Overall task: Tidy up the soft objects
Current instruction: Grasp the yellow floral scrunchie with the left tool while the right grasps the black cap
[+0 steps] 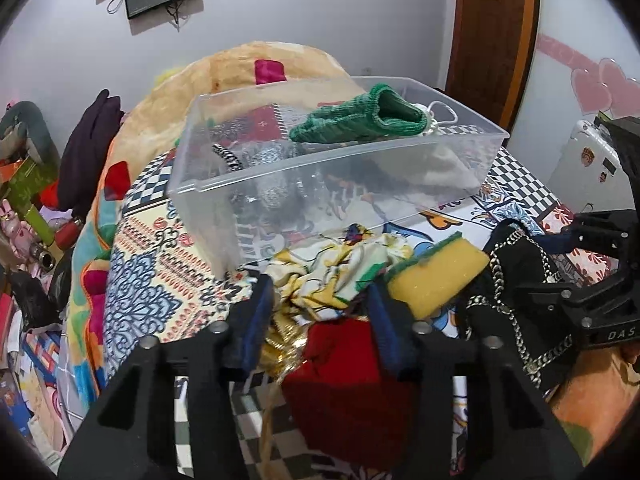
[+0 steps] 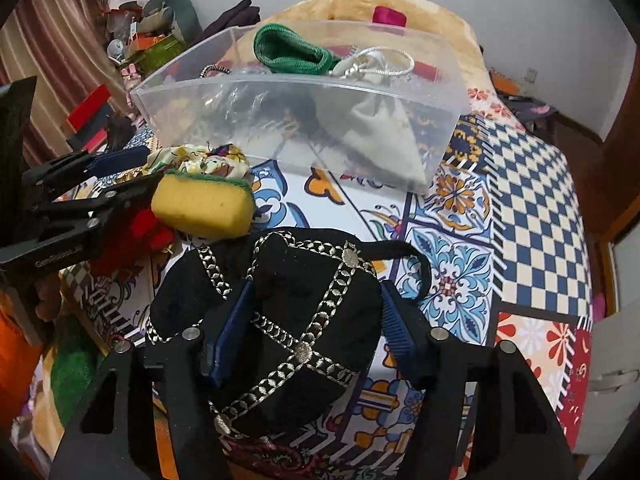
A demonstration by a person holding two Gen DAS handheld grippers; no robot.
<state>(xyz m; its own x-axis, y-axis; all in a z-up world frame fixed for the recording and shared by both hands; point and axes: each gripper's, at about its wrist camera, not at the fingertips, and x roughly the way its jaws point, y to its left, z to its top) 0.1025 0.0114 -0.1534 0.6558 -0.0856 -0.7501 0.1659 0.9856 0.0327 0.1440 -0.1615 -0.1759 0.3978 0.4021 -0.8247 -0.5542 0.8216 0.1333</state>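
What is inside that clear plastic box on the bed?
In the clear box lie a green knitted piece, a pale drawstring pouch with white cord, and something silvery and glittery. Darker items underneath are blurred by the plastic wall.

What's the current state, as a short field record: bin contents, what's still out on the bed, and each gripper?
bin: clear plastic bin holds green knit item, grey pouch
still out: yellow sponge, floral cloth, red cloth, black pouch
left gripper: open, above red cloth
right gripper: open, fingers either side of black pouch
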